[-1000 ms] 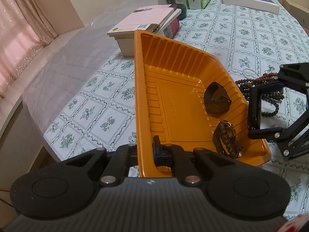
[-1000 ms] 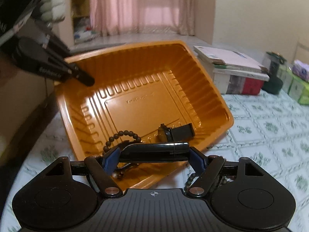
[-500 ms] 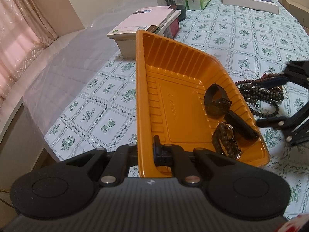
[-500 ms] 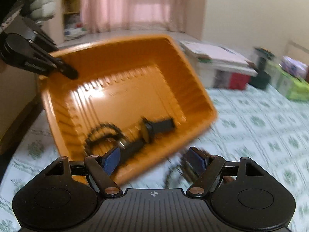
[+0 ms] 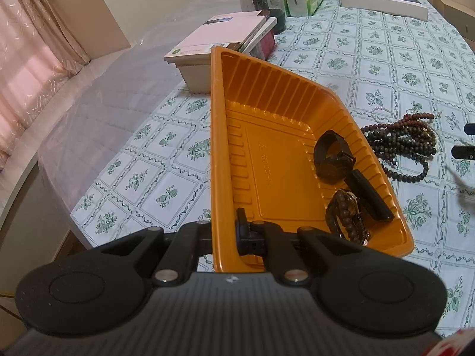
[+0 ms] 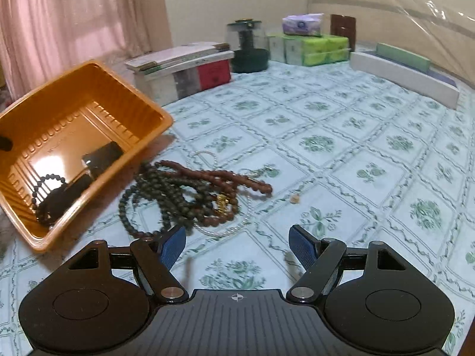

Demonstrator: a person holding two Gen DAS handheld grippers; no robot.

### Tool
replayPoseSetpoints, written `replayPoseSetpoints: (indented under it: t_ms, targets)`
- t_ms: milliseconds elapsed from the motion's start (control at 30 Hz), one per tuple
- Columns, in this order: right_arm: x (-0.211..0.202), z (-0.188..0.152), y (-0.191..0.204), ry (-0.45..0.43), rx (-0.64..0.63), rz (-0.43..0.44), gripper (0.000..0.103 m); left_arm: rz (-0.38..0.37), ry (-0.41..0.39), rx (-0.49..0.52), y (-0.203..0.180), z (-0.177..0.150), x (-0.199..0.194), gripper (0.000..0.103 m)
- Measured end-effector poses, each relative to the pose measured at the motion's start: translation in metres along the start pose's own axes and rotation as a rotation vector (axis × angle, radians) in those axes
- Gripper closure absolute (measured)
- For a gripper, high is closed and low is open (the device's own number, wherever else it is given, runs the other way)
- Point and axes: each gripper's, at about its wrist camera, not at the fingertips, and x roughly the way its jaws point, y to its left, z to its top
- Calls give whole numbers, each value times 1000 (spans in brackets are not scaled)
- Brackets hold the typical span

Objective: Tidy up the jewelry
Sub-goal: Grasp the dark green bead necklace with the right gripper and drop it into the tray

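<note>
My left gripper is shut on the near rim of the orange tray and holds it tilted. In the tray lie a black watch, a black bar-shaped item and a dark bead bracelet. The tray also shows in the right wrist view. A pile of dark and brown bead necklaces lies on the tablecloth beside the tray, with a thin white pearl strand among them. It also shows in the left wrist view. My right gripper is open and empty, just in front of the pile.
A stack of books stands behind the tray. A dark jar, green tissue packs and a long white box line the back. The table edge drops off left of the tray.
My right gripper opened and let the black bar-shaped item fall into the tray, then swung right, away from the tray toward the bead pile. The left gripper kept hold of the tray.
</note>
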Motion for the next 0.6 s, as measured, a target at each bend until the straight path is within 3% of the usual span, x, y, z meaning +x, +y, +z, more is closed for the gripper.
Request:
replayPoseSetpoints:
  t_ms: [133, 467, 600]
  targets:
    - [-2, 2, 8, -15, -31, 27, 30, 0, 2, -4, 0, 1, 0, 98]
    - [34, 4, 51, 32, -281, 72, 78, -2, 4, -14, 2, 0, 0, 98]
    - [45, 2, 63, 41, -414, 44, 84, -3, 4, -16, 2, 0, 1, 98]
